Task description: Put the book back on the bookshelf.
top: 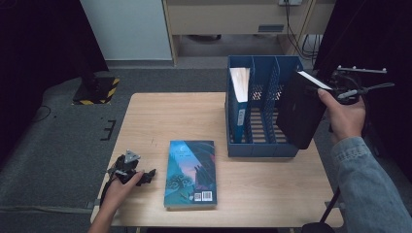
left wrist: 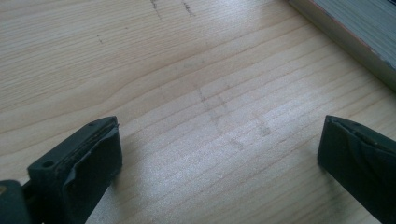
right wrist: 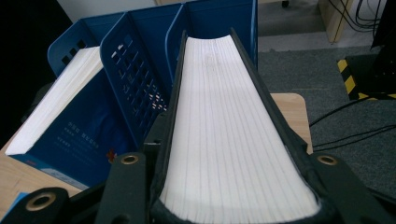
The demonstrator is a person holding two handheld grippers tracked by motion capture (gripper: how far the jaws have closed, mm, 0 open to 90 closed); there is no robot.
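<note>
Step in hand, as I read it: filing books into the blue plastic three-slot file rack (top: pixel 262 116) at the far right of the pale wooden table (top: pixel 155 121); the right gripper (top: pixel 335 87) is clamped on a thick black-covered book (top: pixel 301 114), its two black jaws pressing the covers from either side with the white page block (right wrist: pixel 233 130) between them in the right gripper view; the book hangs tilted in the air over the right end of the rack, above its rightmost slot, lower corner near the front wall, not yet inside.

Left slot already holds a blue book with white page edges (top: pixel 239 97), leaning upright; middle slot looks empty.

A teal paperback with an illustrated cover (top: pixel 190 172) lies flat near the front edge of the table, well apart from the rack.

Left gripper (top: pixel 145 177) rests low on the table beside that paperback; jaws apart, bare wood between them, nothing held.

Judgement on next move: the black book must be brought upright and lined up with the slot mouth, then lowered between the perforated dividers; risk is a cover corner catching on a divider or the rack rim; release only once the book bears on the slatted floor.
</note>
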